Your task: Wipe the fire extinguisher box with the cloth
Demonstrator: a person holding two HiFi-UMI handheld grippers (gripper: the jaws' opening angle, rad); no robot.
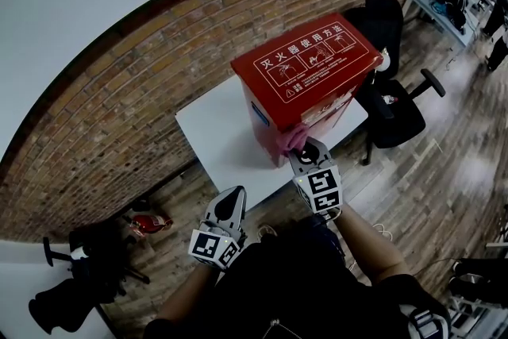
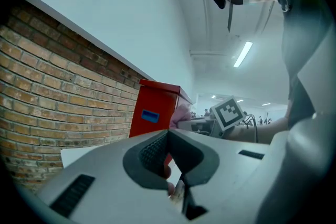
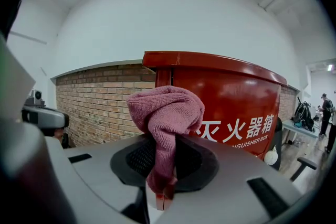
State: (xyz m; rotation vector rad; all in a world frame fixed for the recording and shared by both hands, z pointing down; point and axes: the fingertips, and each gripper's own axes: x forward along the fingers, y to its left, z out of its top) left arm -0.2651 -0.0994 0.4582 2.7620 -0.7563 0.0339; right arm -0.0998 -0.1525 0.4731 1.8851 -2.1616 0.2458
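**Cloth pinched and pressed to the box's near corner**

The right hand-held gripper (image 3: 163,186) is clenched on a soft pink terry cloth (image 3: 165,113). The cloth bunches into a loose wad above the jaws, with only a narrow tail held between them. It looks light and floppy, so it will likely fold and drag unless a broad face is pushed flat against the surface. The pinch sits well down on the tail and seems secure enough.

Centre frame in the head view, the tall red metal fire extinguisher box with white lettering (image 1: 305,63) stands upright on a white rectangular worktop (image 1: 214,131). It is rigid and smooth, and probably heavy enough to stay put under light rubbing. The cloth touches the box's lower near corner, just below centre. The left hand-held gripper (image 1: 232,198) hangs at the lower left, jaws together on nothing, apart from the box
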